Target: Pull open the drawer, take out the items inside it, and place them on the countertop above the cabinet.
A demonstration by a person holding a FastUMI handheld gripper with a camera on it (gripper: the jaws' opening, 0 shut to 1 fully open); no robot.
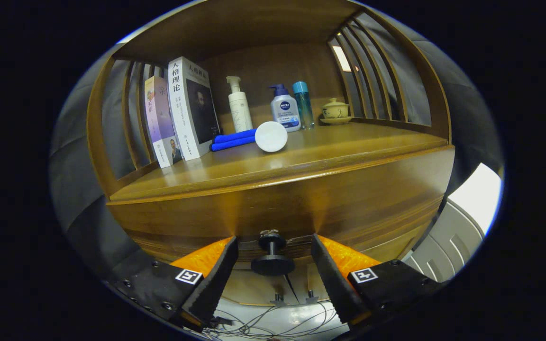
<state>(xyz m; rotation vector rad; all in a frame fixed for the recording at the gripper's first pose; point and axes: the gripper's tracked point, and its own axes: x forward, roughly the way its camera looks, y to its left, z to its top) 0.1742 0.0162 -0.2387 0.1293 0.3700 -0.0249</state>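
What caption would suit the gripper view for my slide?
Open gripper straddles the closed drawer's knob, fingers apart on either side; books, bottles and a teacup stand on the countertop above.

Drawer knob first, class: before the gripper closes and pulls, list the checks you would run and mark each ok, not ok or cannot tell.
1. Drawer knob sits between the fingers of the gripper: ok.
2. Gripper open wide enough to clear the knob on both sides: ok.
3. Fingers pressing on the knob: not ok, gaps remain.
4. Drawer front shut, ready to be pulled: ok.
5. Free space on the countertop in front of the bottles and books: ok.
6. What lies inside the drawer: cannot tell.
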